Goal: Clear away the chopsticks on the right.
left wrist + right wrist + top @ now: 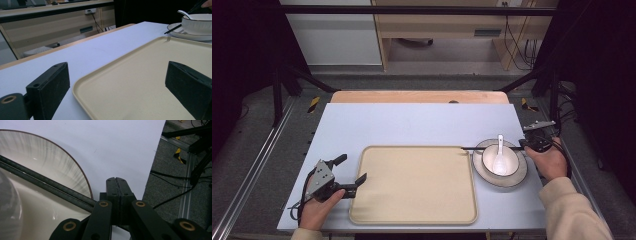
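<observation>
My right tool (532, 144) pinches the pair of thin black chopsticks (489, 148), which run leftward across the white bowl (502, 161) toward the beige tray (412, 185); my left tool (348, 172) gapes wide astride the tray's corner.

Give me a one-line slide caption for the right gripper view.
Right gripper shut on black chopsticks lying across the rim of a white plate near the table's edge.

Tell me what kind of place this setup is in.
Probably a lab or recording workspace, not a dining room: the pale blue table sits inside a black metal frame, loose black cables hang by a light wooden cabinet, and yellow-black hazard tape marks the grey floor.
</observation>
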